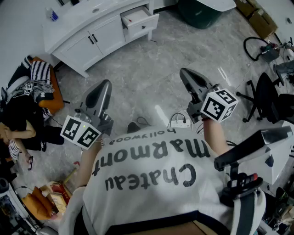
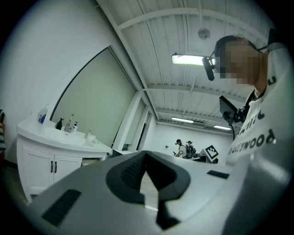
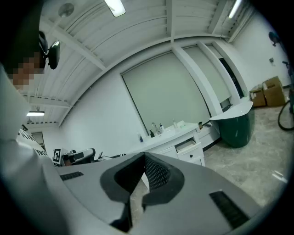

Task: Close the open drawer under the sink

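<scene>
The white sink cabinet [image 1: 87, 36] stands at the far side of the room, across the grey tile floor. Its top right drawer [image 1: 139, 20] is pulled out, with something red and white inside. The same open drawer [image 3: 187, 146] shows in the right gripper view, well away from the jaws. My left gripper [image 1: 105, 85] and right gripper [image 1: 184, 73] are held in front of my chest, both pointing toward the cabinet and far from it. Each has its jaws together with nothing between them. In the left gripper view the cabinet [image 2: 43, 158] is at the left, and the drawer is mostly hidden behind the gripper [image 2: 146, 152].
A dark green bin [image 1: 202, 11] stands right of the cabinet, with cardboard boxes [image 1: 259, 18] beyond. An office chair [image 1: 268, 98] is at the right. A power strip [image 1: 180, 122] lies on the floor by my feet. A person [image 1: 14, 133] sits at the left beside an orange chair [image 1: 50, 89].
</scene>
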`<state>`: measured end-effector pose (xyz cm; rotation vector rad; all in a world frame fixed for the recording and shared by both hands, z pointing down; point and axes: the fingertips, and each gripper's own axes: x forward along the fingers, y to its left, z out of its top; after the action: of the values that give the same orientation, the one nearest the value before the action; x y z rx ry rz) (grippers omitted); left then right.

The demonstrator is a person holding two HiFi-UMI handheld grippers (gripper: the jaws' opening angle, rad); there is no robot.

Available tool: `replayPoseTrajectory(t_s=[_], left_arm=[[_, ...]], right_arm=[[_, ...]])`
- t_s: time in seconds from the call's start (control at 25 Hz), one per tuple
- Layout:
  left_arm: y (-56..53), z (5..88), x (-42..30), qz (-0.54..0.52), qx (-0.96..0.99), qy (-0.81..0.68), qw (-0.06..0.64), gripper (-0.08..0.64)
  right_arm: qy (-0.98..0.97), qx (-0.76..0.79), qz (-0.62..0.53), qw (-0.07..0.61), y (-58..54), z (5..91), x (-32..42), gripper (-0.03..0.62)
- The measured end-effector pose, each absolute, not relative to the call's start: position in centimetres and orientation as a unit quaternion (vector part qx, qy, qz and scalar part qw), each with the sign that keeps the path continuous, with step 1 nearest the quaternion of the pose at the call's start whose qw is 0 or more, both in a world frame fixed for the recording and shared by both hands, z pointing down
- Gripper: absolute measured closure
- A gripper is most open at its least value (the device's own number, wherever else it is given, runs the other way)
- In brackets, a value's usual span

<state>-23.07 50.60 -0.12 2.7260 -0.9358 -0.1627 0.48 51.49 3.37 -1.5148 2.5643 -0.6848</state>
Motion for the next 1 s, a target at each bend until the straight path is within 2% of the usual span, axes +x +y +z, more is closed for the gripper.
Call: replayPoseTrajectory(t_s=[0.4, 0.72, 1.0], left_arm=[[50.6, 0.6, -23.7, -0.055, 0.936, -0.319, 0.135, 0.552], [48.1, 0.6, -25.5, -0.016, 0.947, -0.302, 0.110, 0.552], [44.5, 0.3, -29.4, -0.032, 0.951, -0.282, 0.122, 0.552]], right_arm=[[0.836, -0.502, -0.219, 0.026, 51.5, 3.9, 0.1, 0.580], [0.811, -0.521, -0.246, 0.104, 49.1, 2.9, -0.1, 0.580], [0.785, -0.563, -0.222, 0.132, 46.3, 1.5, -0.7, 0.580]])
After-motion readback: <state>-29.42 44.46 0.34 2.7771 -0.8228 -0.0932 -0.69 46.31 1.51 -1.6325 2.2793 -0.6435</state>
